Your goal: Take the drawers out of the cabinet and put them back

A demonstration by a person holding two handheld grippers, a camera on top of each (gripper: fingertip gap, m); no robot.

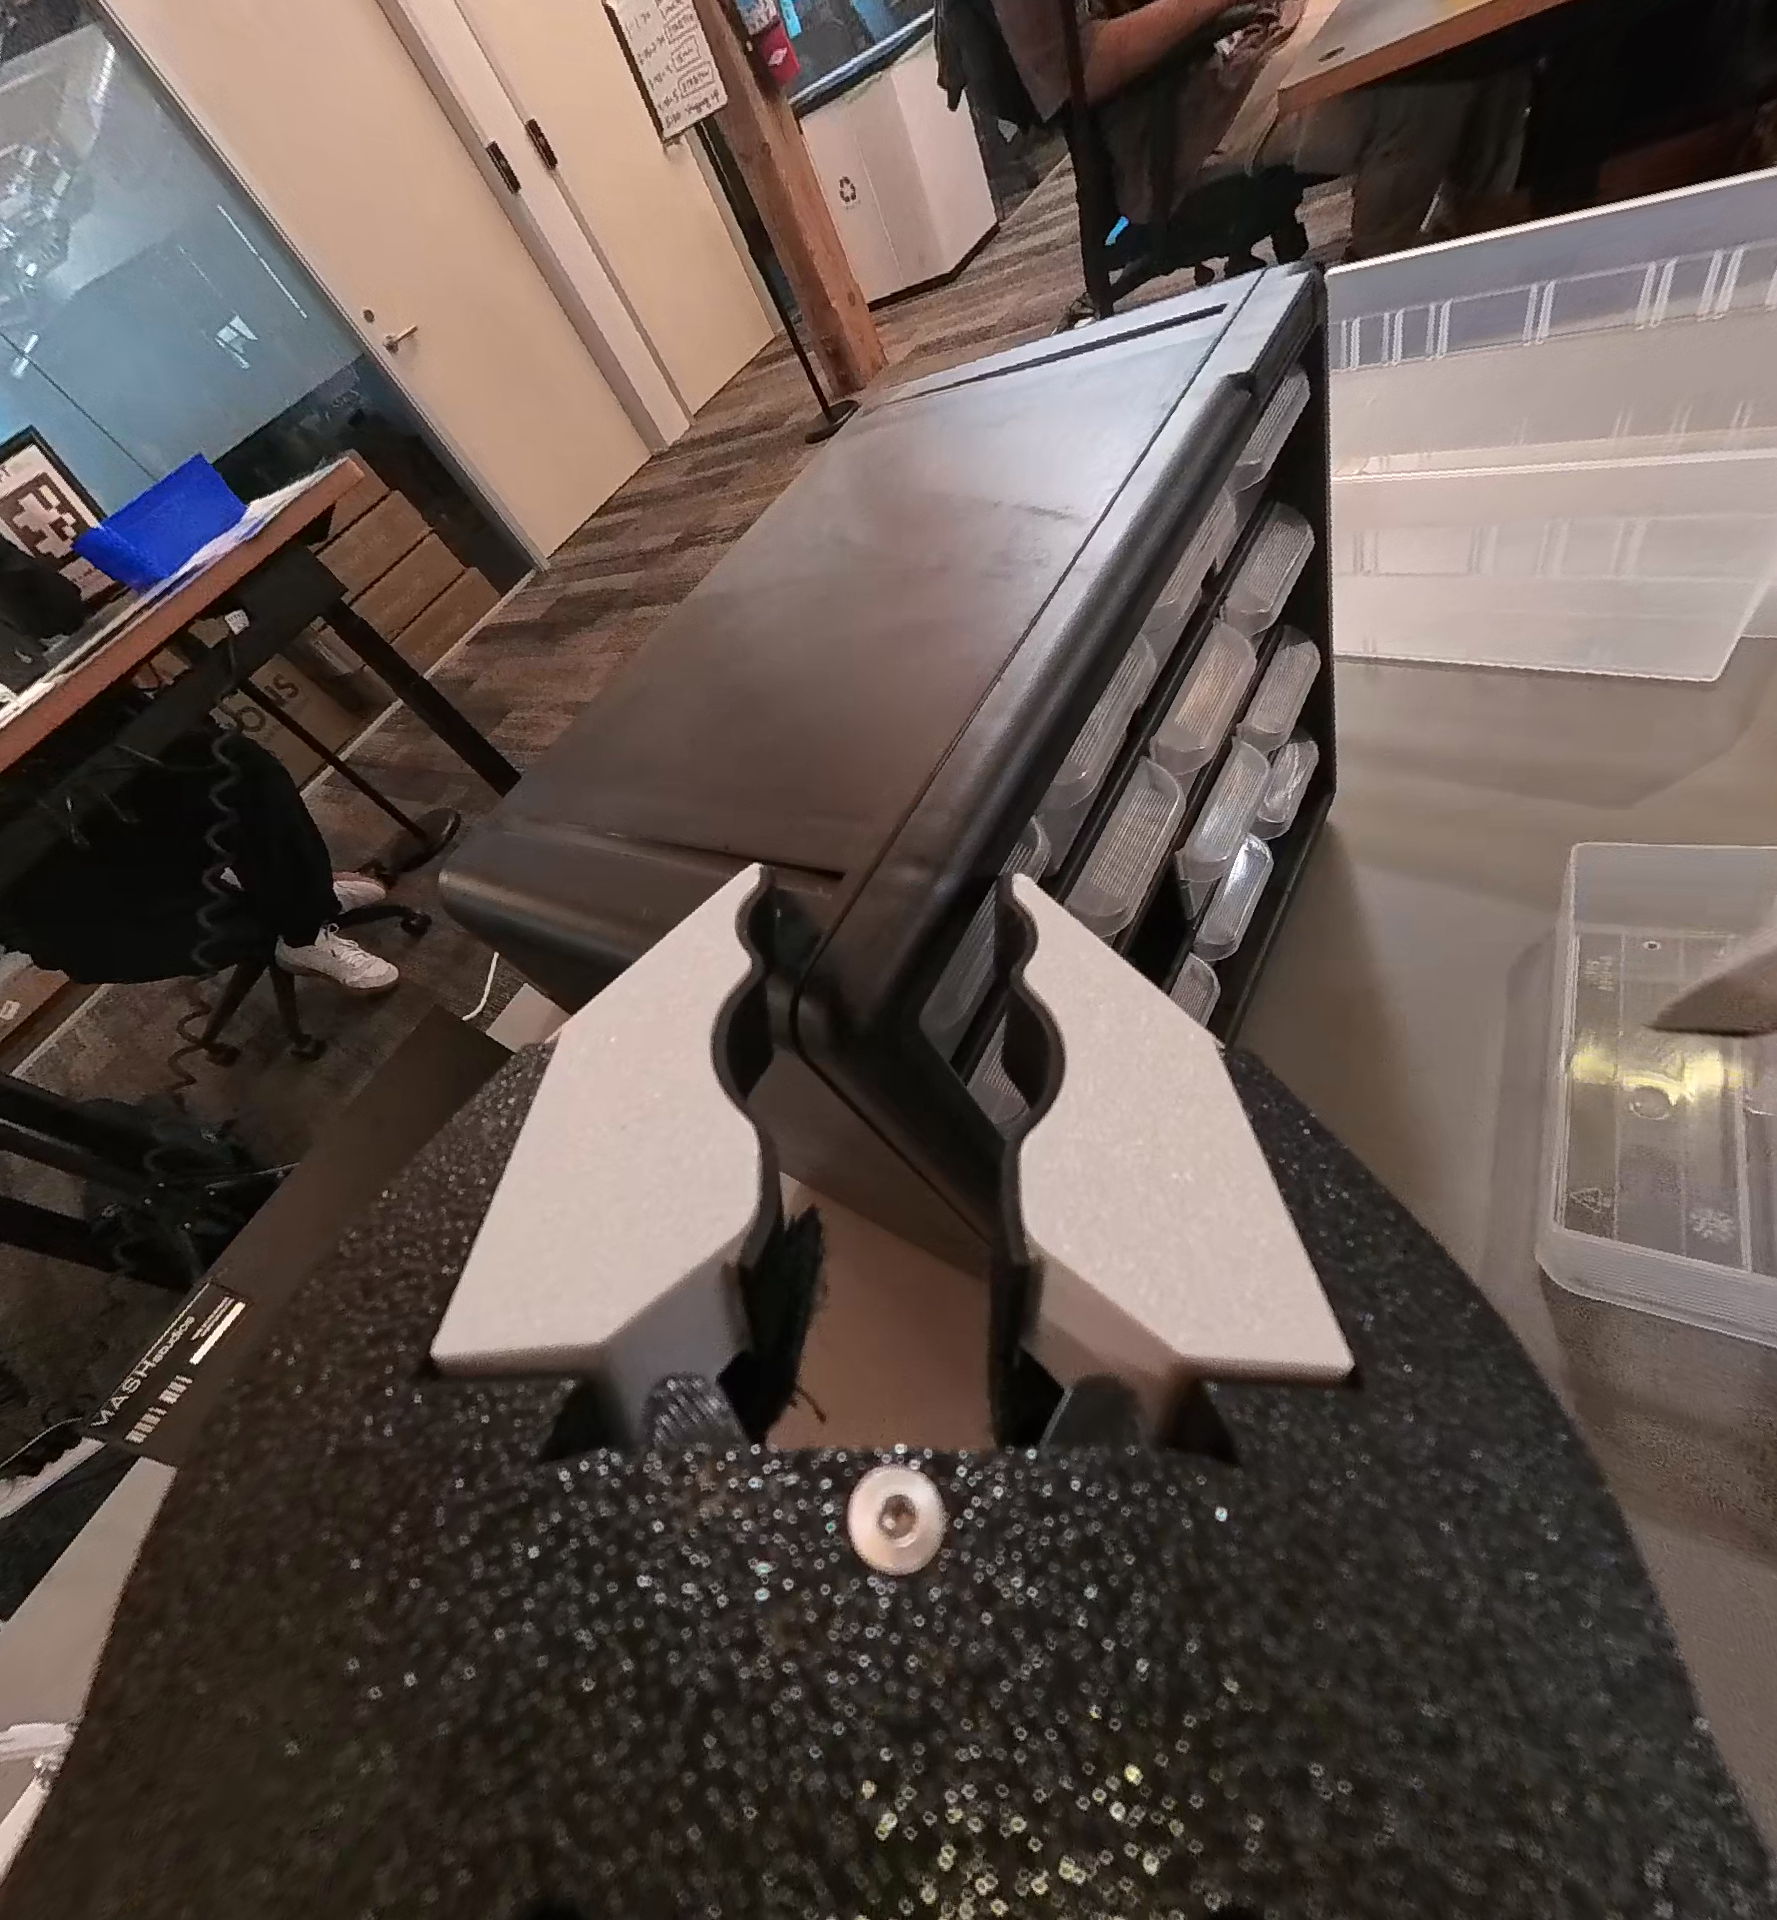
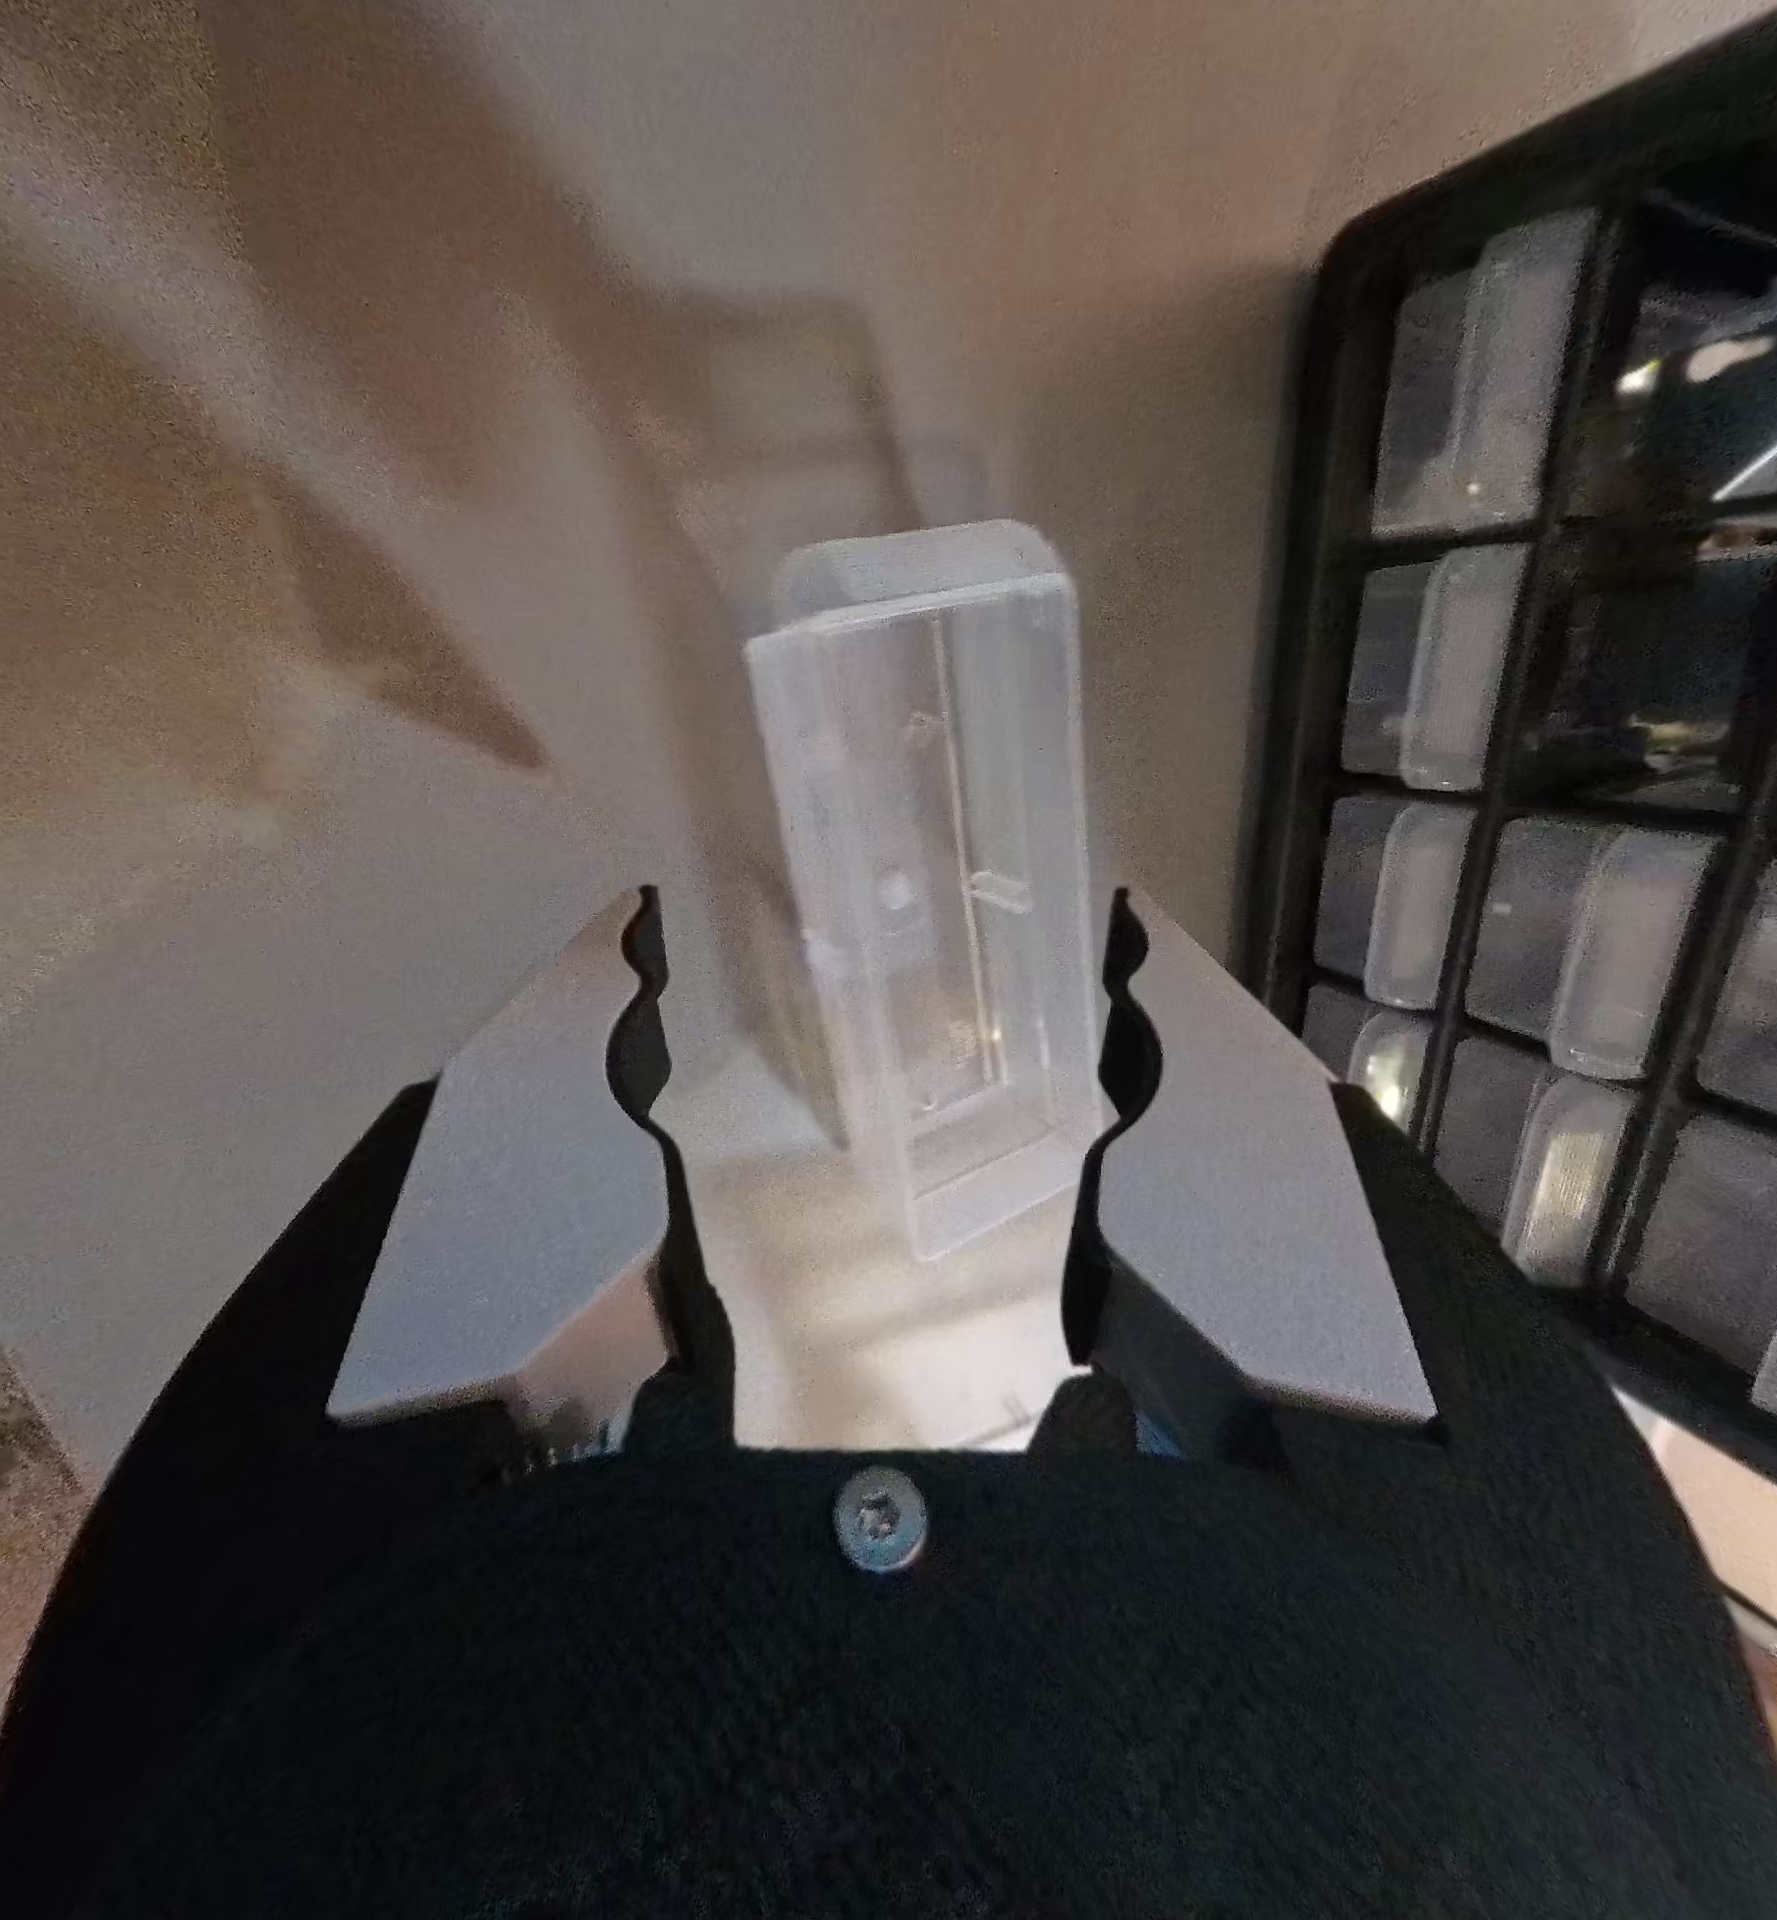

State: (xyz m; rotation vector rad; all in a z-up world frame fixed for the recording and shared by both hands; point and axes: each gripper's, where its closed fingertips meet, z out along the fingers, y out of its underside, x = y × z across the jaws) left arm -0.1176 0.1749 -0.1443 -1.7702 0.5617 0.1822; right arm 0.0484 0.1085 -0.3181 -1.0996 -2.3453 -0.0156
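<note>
One clear drawer (image 2: 925,883) lies out on the pale table (image 2: 240,935) at the centre of the right wrist view, just ahead of the right gripper (image 2: 884,914), whose jaws stand wide and empty. Low in the left wrist view, the left gripper (image 1: 889,904) pinches the near top corner of the black cabinet (image 1: 863,623) at the frame's centre. Judging from this, the light, slippery drawer could skid or tip if one finger lands first, and the cabinet could shift if that corner hold slips.
</note>
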